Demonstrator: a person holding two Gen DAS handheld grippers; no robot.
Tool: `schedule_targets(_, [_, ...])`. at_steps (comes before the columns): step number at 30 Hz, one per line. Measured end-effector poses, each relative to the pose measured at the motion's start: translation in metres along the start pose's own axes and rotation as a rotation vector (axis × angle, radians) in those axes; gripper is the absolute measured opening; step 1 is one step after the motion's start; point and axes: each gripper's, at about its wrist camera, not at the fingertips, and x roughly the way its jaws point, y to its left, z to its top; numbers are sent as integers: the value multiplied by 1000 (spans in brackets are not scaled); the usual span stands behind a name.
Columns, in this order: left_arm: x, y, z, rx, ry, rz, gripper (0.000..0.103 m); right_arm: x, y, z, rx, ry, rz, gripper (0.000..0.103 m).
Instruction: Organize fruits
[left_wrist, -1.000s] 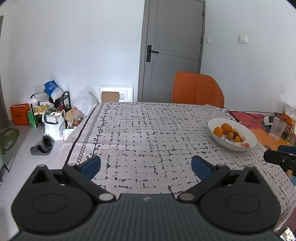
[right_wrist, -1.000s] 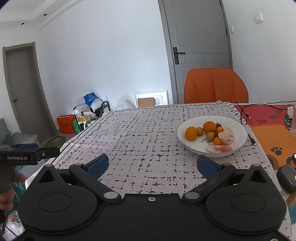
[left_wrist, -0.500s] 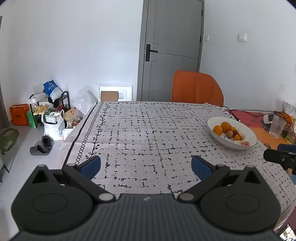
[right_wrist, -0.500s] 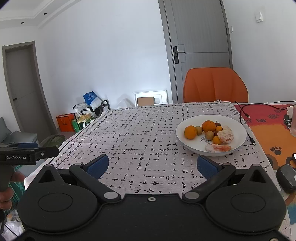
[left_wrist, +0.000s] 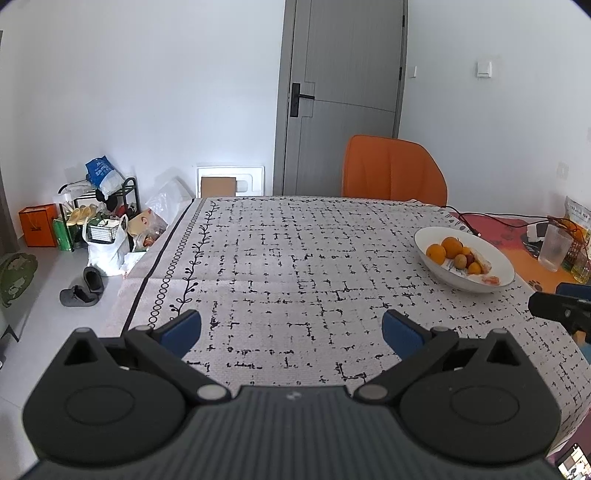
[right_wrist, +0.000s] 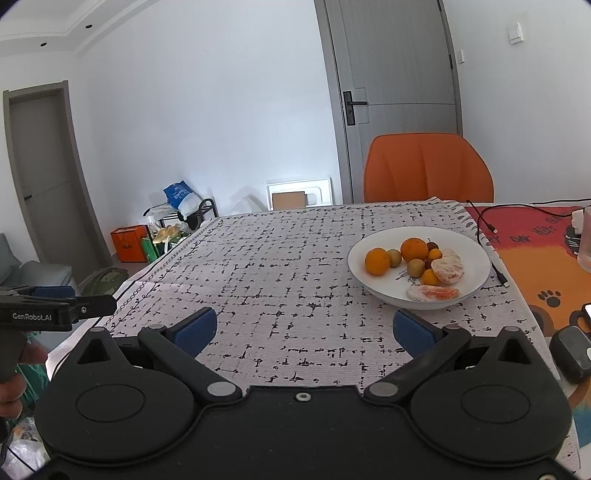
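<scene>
A white round ceramic bowl (right_wrist: 480, 254) stands on the right part of a table covered with a grey cloth with a black broken-line pattern (right_wrist: 280, 266). Inside the bowl lie two big round oranges (right_wrist: 377, 261), some small brownish-green round fruits (right_wrist: 416, 267), two small orange fruits like kumquats (right_wrist: 434, 253), a small dark red fruit (right_wrist: 432, 245), a peeled pale citrus fruit (right_wrist: 447, 270) and a piece of peeled orange-pink citrus (right_wrist: 433, 293) near the front rim. The dark red fruit is half hidden behind the others, so it is maybe a plum or a date; I cannot tell which. The right gripper (right_wrist: 301, 328), black with blue finger pads (right_wrist: 194, 329), hovers above the near edge of the table with its fingers spread wide and nothing between them; the bowl is ahead of it and a little to the right, well apart from the fingertips. The left gripper (left_wrist: 291, 328) is also released and holds nothing; from its view the same bowl (left_wrist: 498, 260) is far to the right. Behind the table stands an orange padded chair (right_wrist: 428, 170) in front of a grey door (right_wrist: 399, 96). On the right of the cloth lies an orange and red mat with black paw prints (right_wrist: 554, 295), and a black cable (right_wrist: 484, 221) runs on it beside the bowl.
</scene>
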Motion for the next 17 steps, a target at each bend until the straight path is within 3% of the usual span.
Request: schedule_targets(17, [1,-1,-2,12,5,-8,103,3,3,-2,-3,10,8,103])
